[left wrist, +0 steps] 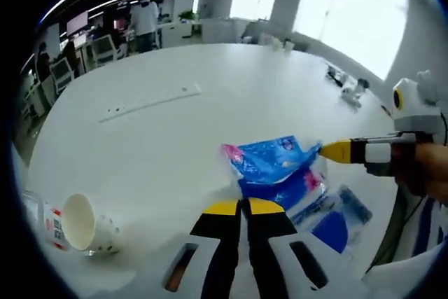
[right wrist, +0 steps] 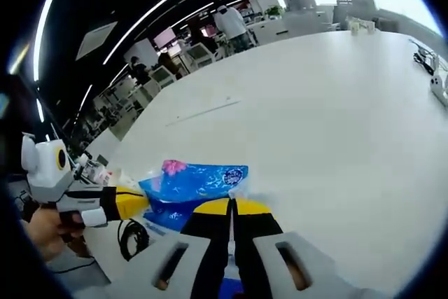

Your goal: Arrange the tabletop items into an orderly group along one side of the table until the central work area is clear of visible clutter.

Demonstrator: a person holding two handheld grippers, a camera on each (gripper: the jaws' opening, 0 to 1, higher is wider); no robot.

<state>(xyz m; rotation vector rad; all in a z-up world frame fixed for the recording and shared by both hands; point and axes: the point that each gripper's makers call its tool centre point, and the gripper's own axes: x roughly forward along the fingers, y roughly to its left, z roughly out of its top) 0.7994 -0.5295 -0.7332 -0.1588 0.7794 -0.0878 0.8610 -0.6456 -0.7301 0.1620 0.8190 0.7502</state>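
Holding both tools low over the white tabletop [left wrist: 210,103], I have my left tool [left wrist: 243,206] with its yellow-tipped jaws pressed together, nothing between them, just short of a blue plastic packet [left wrist: 273,159] with a pink corner. A second, darker blue packet [left wrist: 283,190] lies under the first one and pokes out toward me. Beside them, near the tabletop's edge, lies a clear sleeve with blue contents [left wrist: 336,218]; I cannot tell what is in it.

My right tool [left wrist: 329,151] comes in from the right of the left gripper view, its yellow tip touching the edge of the top packet; my hand [left wrist: 427,173] grips its handle.

Off to the left of my left tool, a white paper cup [left wrist: 87,225] lies on its side with its mouth toward me, and a small bottle with a red and white label [left wrist: 45,222] lies just behind it.

In the right gripper view, my right tool [right wrist: 231,206] also has its jaws closed, right at the blue packet [right wrist: 196,180]; whether a fold of the wrapper is pinched there I cannot tell. My left tool [right wrist: 129,202] reaches in from the left, near the packet's corner. A black cable [right wrist: 129,239] coils just beside it.
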